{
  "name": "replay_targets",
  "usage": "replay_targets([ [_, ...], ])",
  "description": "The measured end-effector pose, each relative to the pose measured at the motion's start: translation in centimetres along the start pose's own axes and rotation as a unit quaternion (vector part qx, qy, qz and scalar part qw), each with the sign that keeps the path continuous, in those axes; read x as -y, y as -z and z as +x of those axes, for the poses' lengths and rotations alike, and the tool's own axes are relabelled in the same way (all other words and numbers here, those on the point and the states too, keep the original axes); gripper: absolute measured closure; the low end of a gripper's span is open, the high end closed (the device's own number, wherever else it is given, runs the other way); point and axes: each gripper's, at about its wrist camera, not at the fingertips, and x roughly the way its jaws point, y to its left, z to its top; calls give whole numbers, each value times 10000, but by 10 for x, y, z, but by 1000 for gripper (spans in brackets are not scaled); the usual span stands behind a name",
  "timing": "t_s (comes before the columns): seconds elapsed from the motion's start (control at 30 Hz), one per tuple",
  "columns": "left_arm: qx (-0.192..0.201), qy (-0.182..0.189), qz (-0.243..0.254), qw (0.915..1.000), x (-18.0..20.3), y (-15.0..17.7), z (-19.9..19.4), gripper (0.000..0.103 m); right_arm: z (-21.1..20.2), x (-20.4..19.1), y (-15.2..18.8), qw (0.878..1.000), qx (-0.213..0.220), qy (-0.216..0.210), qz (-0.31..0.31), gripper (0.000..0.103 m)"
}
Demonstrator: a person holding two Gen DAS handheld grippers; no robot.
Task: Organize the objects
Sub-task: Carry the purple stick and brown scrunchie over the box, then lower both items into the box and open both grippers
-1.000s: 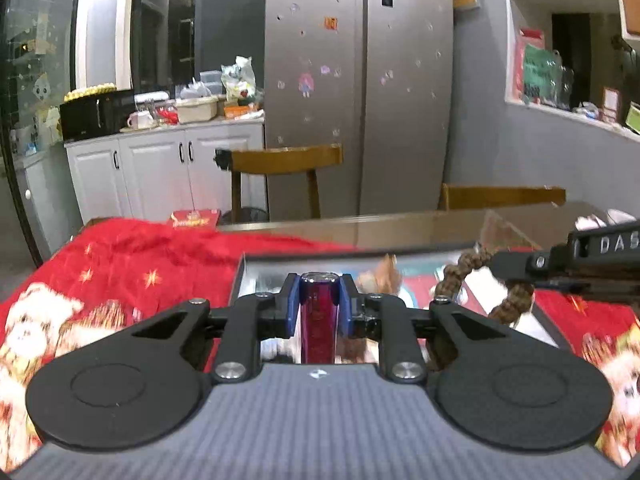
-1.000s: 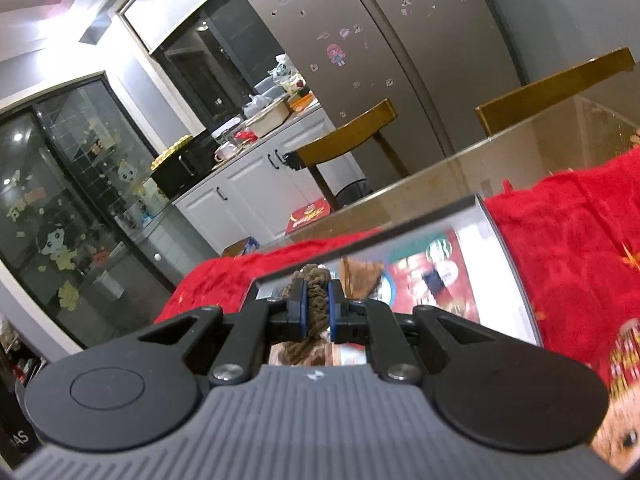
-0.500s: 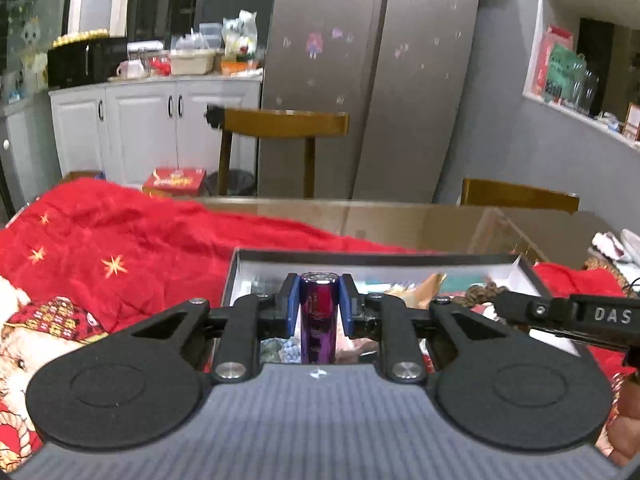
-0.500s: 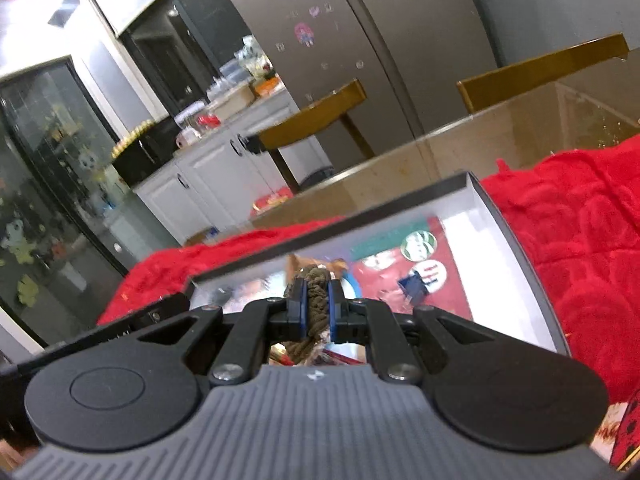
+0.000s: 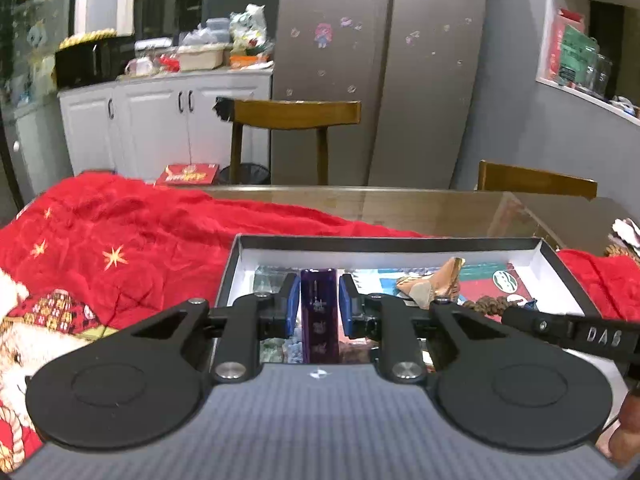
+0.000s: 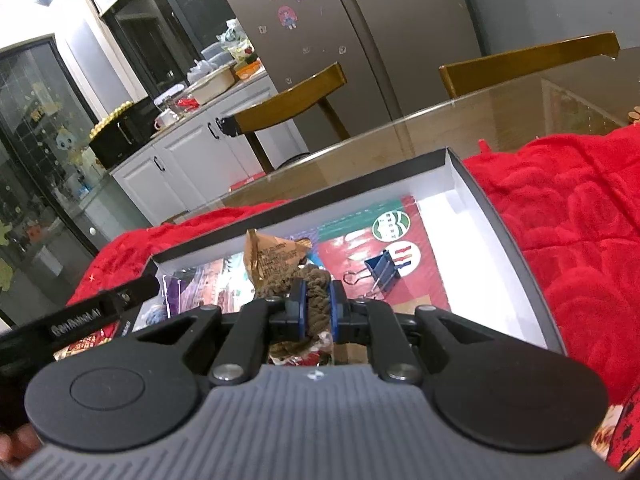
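My left gripper (image 5: 319, 300) is shut on an upright purple can (image 5: 319, 312), low over the left part of the white-lined box (image 5: 388, 243). My right gripper (image 6: 318, 308) has a brown bead string (image 6: 316, 304) between its pads, which still touch it as the jaws are opening. The beads hang inside the box (image 6: 500, 232), just in front of a brown snack packet (image 6: 276, 258). In the left wrist view the right gripper (image 5: 568, 330) reaches in from the right, with the bead string (image 5: 486, 304) at its tip. The purple can (image 6: 173, 292) shows at the box's left.
A blue binder clip (image 6: 382, 270) lies on printed cards in the box. A red blanket (image 5: 140, 248) surrounds the box on a glass table (image 5: 400, 208). Two wooden chairs (image 5: 296, 114) (image 5: 536, 184) stand behind it, then a fridge and white cabinets.
Both grippers have come down into the box, which now fills more of each view. The can and the bead string stay between the pads.
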Motion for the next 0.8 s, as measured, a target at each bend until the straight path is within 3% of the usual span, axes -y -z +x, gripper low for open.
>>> replay_targets([
  [0.1,-64,47,-104,9999,-5,-3,0,77,0,1,-1,10000,-19,-73,-4,83],
  [0.17,-56,-58,-58,10000,-6,-5,-2,71,-4,-3,-3,9999,23,-93,-60,77],
  [0.23,13,-143,4,9999,-6,-8,-5,52,-10,-5,-6,9998,74,-185,-65,69],
  [0.33,258,-213,68,9994,-8,-15,-18,37,-26,-11,-13,9992,270,-265,-152,49],
  [0.47,664,-307,106,9973,-7,-27,-46,29,-59,-29,-23,9953,772,-228,-534,23],
  [0.6,938,-197,44,9954,-5,-40,-90,21,-109,-47,-31,9869,1373,-187,-829,11],
  [0.67,1005,-441,2,9940,-2,-40,-115,19,-137,-55,-27,9806,1649,-53,-1057,0],
  [0.7,1083,-633,-67,9921,1,-36,-133,18,-153,-59,-22,9763,1781,16,-1232,0],
  [0.8,1254,-673,-36,9898,6,-19,-172,15,-188,-65,-1,9672,1938,214,-1629,0],
])
